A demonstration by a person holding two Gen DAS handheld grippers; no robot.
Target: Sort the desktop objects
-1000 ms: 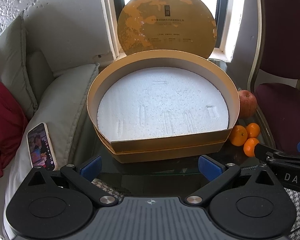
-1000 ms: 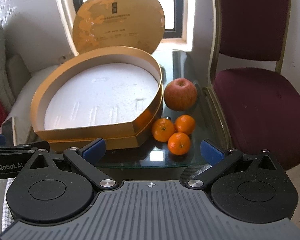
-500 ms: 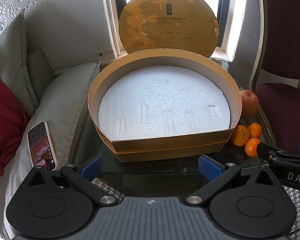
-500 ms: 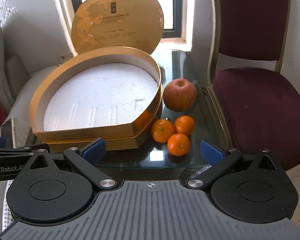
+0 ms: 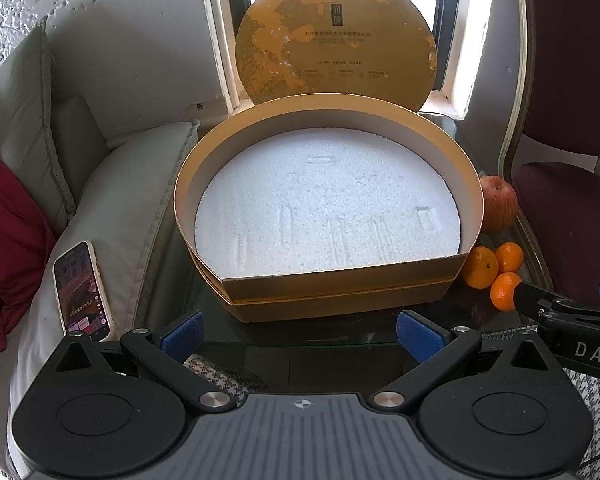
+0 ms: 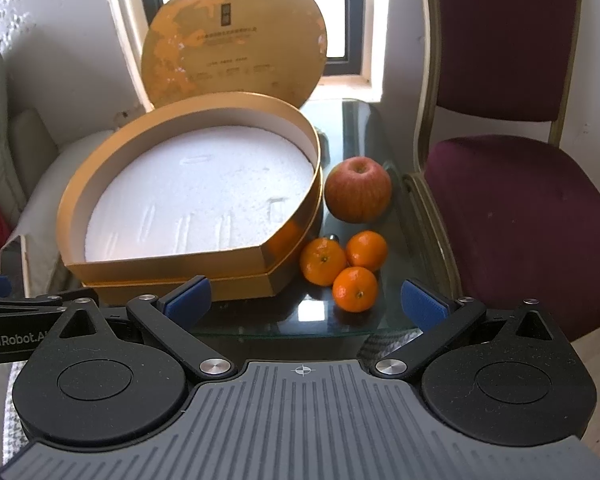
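Both claws are spread wide with nothing in them, the left claw [image 5: 298, 332] lined up in front of the big gold box [image 5: 340, 296] and the right claw [image 6: 304, 300] off its front right corner. The box sits open on the glass table [image 6: 340, 320], white foam inside. Just right of the box sit an apple [image 6: 358, 190] and three tangerines [image 6: 342, 264]; a phone [image 5: 83, 292] lies on the cushion to its left.

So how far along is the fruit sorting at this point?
Barely begun. Done: the gold box sits open, its lid propped behind, only white foam inside. In hand: nothing; the left gripper and right gripper are both open and empty. Left: the apple and three tangerines remain on the glass table.
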